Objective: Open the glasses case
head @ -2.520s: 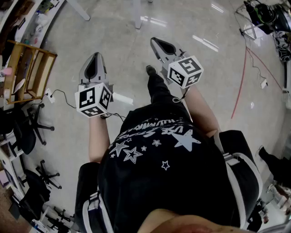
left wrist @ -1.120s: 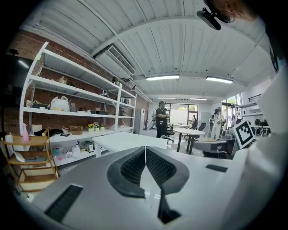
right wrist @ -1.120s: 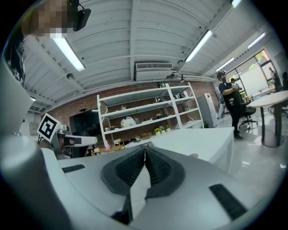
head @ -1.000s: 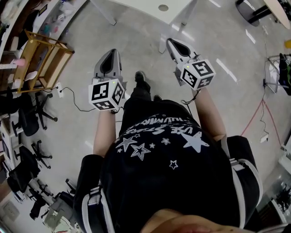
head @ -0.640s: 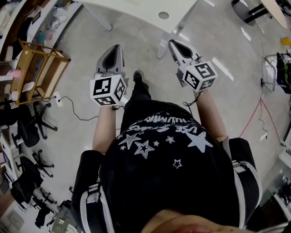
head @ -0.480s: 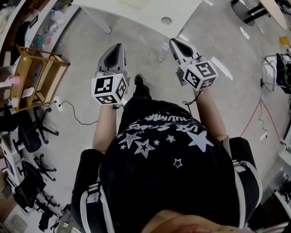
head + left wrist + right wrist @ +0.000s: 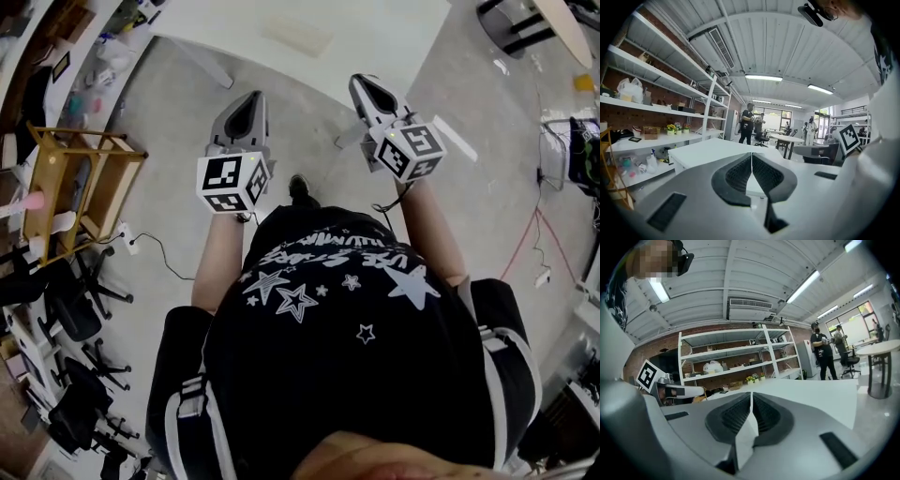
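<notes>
At far left, a slatted wooden rack (image 7: 80, 183) stands beside black swivel chairs (image 7: 66, 300) on smooth, glossy grey floor (image 7: 169, 122). The left tool (image 7: 250, 97) is a grey, wedge-shaped shell with a black-and-white marker cube (image 7: 232, 182) behind it. In the left gripper view, the left tool (image 7: 751, 159) has its ribbed black pads pressed together along one thin line, with nothing between them.

Ahead lies a flat white table (image 7: 375, 28) on slanted white legs, its near edge running diagonally across the head view. On it, well ahead of both tools, is a pale flat oblong (image 7: 298, 36), probably the glasses case, though it is too faint to be sure.

The right tool (image 7: 362, 82) points at the table's near edge. The right gripper view shows the right tool (image 7: 751, 397) with its pads likewise shut and holding nothing.

Bare floor lies open between the tools, and more to the right, crossed by a thin red cable (image 7: 539, 202).
</notes>
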